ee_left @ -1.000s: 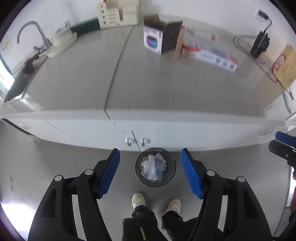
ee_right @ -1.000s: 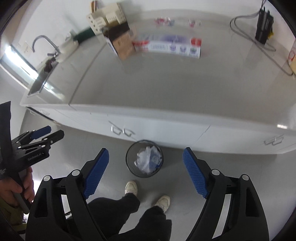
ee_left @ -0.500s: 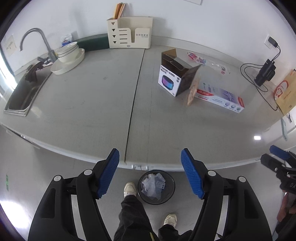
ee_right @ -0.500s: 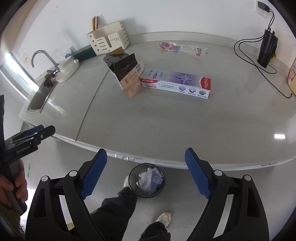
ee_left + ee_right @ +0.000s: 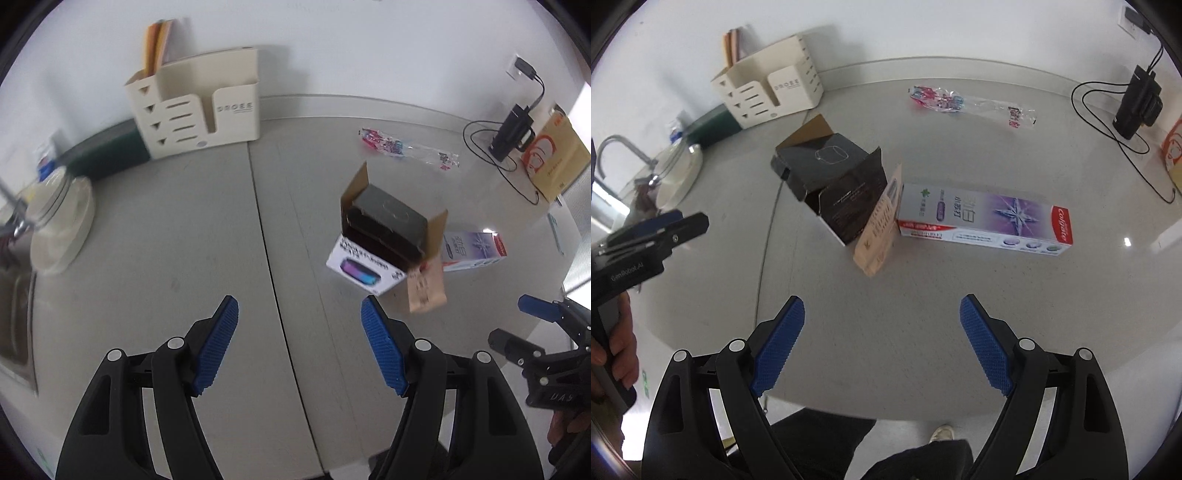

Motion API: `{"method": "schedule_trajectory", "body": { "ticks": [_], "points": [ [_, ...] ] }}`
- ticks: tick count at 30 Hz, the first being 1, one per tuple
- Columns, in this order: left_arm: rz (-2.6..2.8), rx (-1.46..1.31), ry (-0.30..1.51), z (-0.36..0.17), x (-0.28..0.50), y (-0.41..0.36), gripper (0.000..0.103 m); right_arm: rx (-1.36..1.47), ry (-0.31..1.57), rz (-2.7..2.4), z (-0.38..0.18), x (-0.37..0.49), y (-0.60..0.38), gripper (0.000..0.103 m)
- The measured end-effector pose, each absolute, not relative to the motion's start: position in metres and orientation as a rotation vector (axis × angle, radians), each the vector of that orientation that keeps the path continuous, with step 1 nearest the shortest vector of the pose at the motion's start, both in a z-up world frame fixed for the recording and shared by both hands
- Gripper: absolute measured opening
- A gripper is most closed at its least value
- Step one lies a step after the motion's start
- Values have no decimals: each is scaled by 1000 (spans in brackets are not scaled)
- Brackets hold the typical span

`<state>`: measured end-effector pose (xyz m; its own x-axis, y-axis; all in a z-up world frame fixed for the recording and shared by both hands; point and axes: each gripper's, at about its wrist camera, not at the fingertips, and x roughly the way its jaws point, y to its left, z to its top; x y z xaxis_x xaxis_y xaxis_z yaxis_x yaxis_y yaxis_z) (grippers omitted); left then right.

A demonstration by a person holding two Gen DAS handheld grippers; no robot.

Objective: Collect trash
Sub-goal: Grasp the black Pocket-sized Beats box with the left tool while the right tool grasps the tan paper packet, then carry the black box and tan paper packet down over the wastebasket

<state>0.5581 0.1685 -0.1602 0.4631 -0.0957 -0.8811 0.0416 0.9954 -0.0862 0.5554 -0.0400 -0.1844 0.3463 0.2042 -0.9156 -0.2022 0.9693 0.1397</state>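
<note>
Toothpaste box (image 5: 984, 221) — beyond right hand-held gripper (image 5: 882, 345).

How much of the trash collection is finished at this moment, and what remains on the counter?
Nothing on the counter looks collected yet. Nothing is in hand: the left gripper and right gripper hover with jaws apart and empty. Left to collect: the open speaker box with its loose flap, the toothpaste carton beside it, and the clear plastic wrapper near the wall.

left wrist: above counter (image 5: 155, 258), tilted down toward wall | right wrist: same, further right | shared: open box (image 5: 384, 236) (image 5: 834, 188)
</note>
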Motion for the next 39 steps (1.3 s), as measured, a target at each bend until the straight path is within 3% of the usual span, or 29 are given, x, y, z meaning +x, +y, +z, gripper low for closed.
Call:
{"method": "schedule_trajectory", "body": {
  "ticks": [18, 23, 26, 28, 31, 33, 35, 36, 39],
  "points": [
    [-301, 19, 1176, -168, 670, 153, 67, 81, 1291, 138, -218, 612, -11, 86],
    [-372, 40, 1201, -174, 690, 143, 61, 108, 1320, 125, -229, 624, -7, 76],
    [-405, 56, 1225, -180, 698, 138, 53, 119, 1333, 114, -233, 629, -6, 68],
    [-419, 61, 1242, -186, 703, 135, 48, 114, 1343, 106, -237, 633, -5, 51],
    [-448, 57, 1267, -193, 708, 132, 38, 109, 1364, 96, -242, 637, -3, 42],
    [-493, 45, 1282, -195, 709, 129, 28, 104, 1375, 96, -245, 638, -3, 30],
    [-509, 63, 1284, -197, 708, 125, 8, 99, 1386, 101, -248, 639, -2, 20],
    [-521, 64, 1285, -197, 707, 123, 7, 100, 1389, 105, -249, 638, -2, 13],
    [-530, 62, 1279, -195, 705, 122, 2, 93, 1383, 111, -249, 637, -1, 8]
  ]
}}
